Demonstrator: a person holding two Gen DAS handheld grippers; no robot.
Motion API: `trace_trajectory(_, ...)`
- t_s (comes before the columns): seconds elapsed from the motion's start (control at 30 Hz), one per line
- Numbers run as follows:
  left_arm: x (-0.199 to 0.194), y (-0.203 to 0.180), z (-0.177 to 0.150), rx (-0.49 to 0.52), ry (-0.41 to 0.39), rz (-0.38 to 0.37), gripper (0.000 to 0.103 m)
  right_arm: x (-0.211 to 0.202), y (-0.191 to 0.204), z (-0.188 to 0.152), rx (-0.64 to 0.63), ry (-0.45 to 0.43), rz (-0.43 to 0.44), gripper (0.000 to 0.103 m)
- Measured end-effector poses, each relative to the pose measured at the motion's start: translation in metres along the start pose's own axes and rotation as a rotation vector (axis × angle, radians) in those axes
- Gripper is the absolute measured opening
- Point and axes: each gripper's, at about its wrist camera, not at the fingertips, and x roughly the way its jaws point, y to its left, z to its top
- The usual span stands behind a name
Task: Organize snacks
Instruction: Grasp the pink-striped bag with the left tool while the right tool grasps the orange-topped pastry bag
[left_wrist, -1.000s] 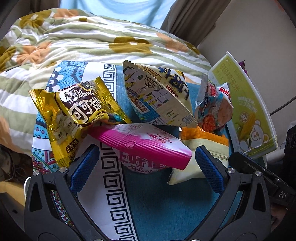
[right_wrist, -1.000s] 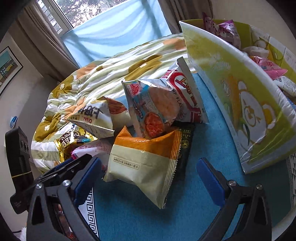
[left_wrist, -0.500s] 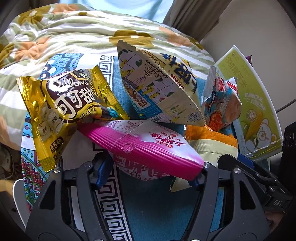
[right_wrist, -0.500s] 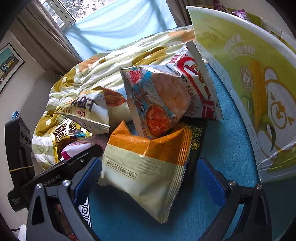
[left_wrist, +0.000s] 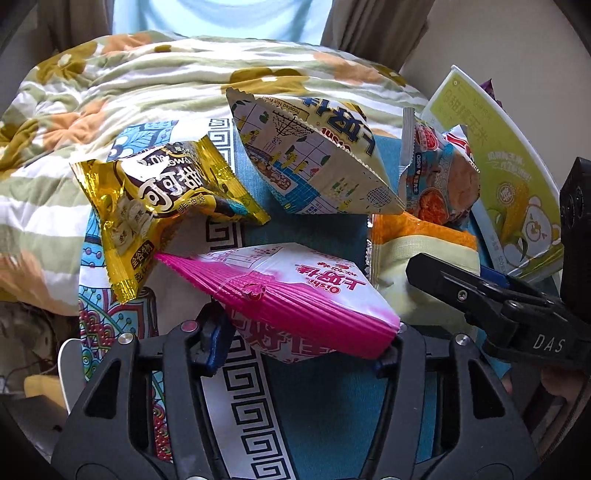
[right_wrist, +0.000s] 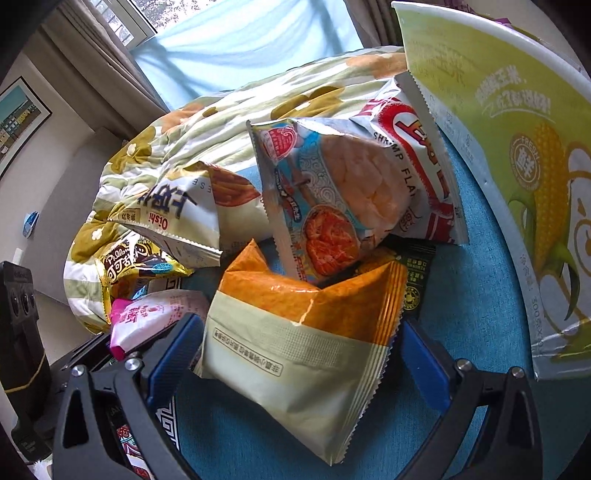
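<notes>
- Snacks: a loose pile of sealed bags on the blue patterned tabletop (left_wrist: 325, 398), centre of both views, awaiting sorting into the box.
- Pink bag (left_wrist: 295, 291), lower centre of the left wrist view: spans the left gripper (left_wrist: 301, 341), whose jaws are closing, pads at both its ends; judged a grasp before lifting.
- Orange-and-cream bag (right_wrist: 306, 332), lower centre of the right wrist view: lies between the wide-apart pads of the right gripper (right_wrist: 295, 350); no pad is seen pressing it, so it is framed rather than held.
- Gold bag (left_wrist: 162, 210), middle left, and white pyramid bag (left_wrist: 314, 162), upper centre: untouched, leaning on each other's neighbours.
- Green corn box (right_wrist: 517, 155), right edge: the likely container; purple wrappers show at its top rim, the rest of its contents hidden by the wall.
- Floral quilt (left_wrist: 166, 85), upper frame: borders the table.
</notes>
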Motion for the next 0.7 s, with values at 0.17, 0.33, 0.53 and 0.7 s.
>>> trace_trajectory(0.17,-0.005,-0.001,-0.006,0.018,-0.005,0.019,0.052,0.009,0.012,0.003,-0.028,0.006,-0.023,0.102)
trace_trajectory(0.33,-0.011,0.000,-0.008,0.029,-0.011,0.039,0.052,0.013,0.018,0.003,-0.073,-0.001,-0.054,0.102)
trace_trajectory(0.53,-0.019,0.002,-0.011,0.036,-0.010,0.048,0.052,0.012,0.021,0.000,-0.107,0.006,-0.056,0.085)
trace_trajectory(0.7,-0.030,0.005,-0.012,0.031,-0.017,0.053,0.051,0.005,0.019,-0.006,-0.114,0.012,-0.056,0.075)
